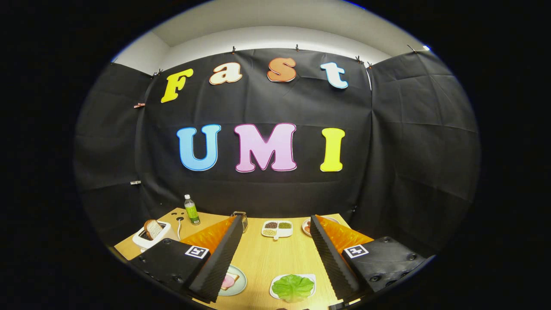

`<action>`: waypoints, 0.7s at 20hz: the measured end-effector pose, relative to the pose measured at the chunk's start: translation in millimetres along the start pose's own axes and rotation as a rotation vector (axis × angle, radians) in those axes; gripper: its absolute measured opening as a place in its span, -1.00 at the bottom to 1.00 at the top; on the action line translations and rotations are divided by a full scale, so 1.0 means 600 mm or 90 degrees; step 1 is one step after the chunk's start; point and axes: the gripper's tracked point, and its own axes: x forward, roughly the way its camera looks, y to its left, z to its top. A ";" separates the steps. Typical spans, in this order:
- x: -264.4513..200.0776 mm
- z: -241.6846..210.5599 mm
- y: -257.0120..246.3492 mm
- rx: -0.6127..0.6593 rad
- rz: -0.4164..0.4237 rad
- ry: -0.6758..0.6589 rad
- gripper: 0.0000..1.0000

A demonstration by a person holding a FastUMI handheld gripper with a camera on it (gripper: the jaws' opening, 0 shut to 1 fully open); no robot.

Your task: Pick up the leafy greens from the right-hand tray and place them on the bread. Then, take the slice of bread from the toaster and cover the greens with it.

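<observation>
Wooden surface (pixel 275 258) in a black-draped booth, the jaws wide apart above it and holding nothing.

The leafy greens (pixel 293 287) lie on a white tray (pixel 275 285) between the fingers, close in. A plate (pixel 239 282) with bread (pixel 228 281) on it sits just beside the left finger, partly hidden by it. Farther off, a toaster (pixel 148 238) with a slice of bread (pixel 152 228) standing in it is at the left, a bottle (pixel 191 209) behind it. A divided dish (pixel 277 229) of beans sits beyond the fingers. The gripper (pixel 275 254) hovers level, pointing at the back wall.
</observation>
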 end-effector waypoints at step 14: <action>0.002 -0.047 -0.027 0.008 0.002 0.045 0.95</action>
